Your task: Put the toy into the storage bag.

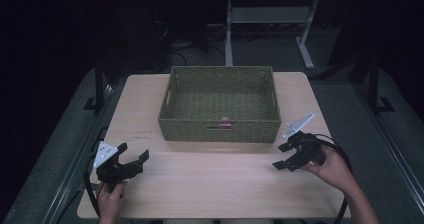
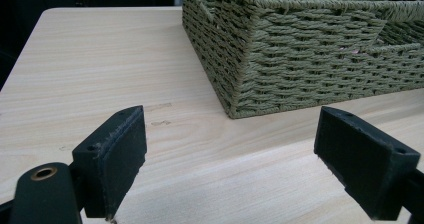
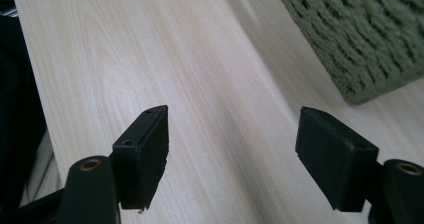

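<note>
A green woven basket (image 1: 220,130) stands at the middle of the light wooden table (image 1: 215,179). A small pink object (image 1: 225,119) lies inside it against the near wall. My left gripper (image 1: 133,154) hovers near the table's front left, open and empty, jaws pointing toward the basket (image 2: 300,49). My right gripper (image 1: 282,156) is held at the front right, beside the basket's near right corner (image 3: 365,39), open with nothing between its jaws. In the gripper views, both pairs of black pads (image 2: 112,159) (image 3: 142,154) stand wide apart over bare wood.
A pink label (image 1: 224,127) shows on the basket's near wall. Beyond the table stand a desk frame with white legs (image 1: 305,39) and cables on a dark floor. Black rails (image 1: 75,159) run along the table's left and right sides.
</note>
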A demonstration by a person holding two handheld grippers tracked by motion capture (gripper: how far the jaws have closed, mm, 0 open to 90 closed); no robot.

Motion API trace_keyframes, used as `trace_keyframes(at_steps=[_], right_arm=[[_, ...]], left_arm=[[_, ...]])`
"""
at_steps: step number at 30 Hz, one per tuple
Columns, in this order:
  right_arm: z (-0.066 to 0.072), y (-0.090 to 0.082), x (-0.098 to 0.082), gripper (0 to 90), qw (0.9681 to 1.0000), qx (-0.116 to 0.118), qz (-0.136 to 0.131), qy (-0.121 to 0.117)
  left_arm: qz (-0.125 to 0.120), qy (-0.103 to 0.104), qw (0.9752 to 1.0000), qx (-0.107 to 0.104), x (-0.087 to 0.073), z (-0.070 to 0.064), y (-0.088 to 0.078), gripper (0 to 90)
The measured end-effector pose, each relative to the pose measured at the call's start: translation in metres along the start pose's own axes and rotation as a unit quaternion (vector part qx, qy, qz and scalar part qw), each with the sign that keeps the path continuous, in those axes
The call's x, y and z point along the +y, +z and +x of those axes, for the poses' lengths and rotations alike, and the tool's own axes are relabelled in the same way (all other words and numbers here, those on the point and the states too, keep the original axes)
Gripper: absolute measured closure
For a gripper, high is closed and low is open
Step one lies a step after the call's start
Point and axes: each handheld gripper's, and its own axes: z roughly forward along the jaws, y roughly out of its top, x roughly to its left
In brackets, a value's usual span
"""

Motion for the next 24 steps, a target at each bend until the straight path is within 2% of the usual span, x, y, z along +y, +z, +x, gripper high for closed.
trace_keyframes(at_steps=[8, 16, 19, 22, 24], right_arm=[[0.006, 0.005, -0.015, 28.1, 0.9998, 0.001, -0.012, 0.013], [0.015, 0.009, -0.031, 27.7, 0.9997, -0.010, -0.016, 0.017], [0.023, 0.006, -0.039, 27.6, 0.9990, -0.018, -0.031, 0.026], [0.034, 0.005, -0.042, 26.5, 0.9978, -0.027, -0.054, 0.026], [0.043, 0.007, -0.045, 24.1, 0.9962, -0.047, -0.068, 0.028]], left_arm=[[0.002, 0.002, 1.0000, 0.000, 0.000, 0.000, 0.000, 13.0], [0.002, 0.003, 1.0000, -0.001, 0.000, -0.001, 0.000, 13.0], [0.001, 0.003, 1.0000, -0.002, 0.000, -0.001, 0.001, 13.0], [0.001, 0.002, 1.0000, -0.003, 0.000, -0.003, 0.001, 13.0], [0.001, 0.003, 1.0000, -0.003, 0.000, -0.003, 0.002, 13.0]])
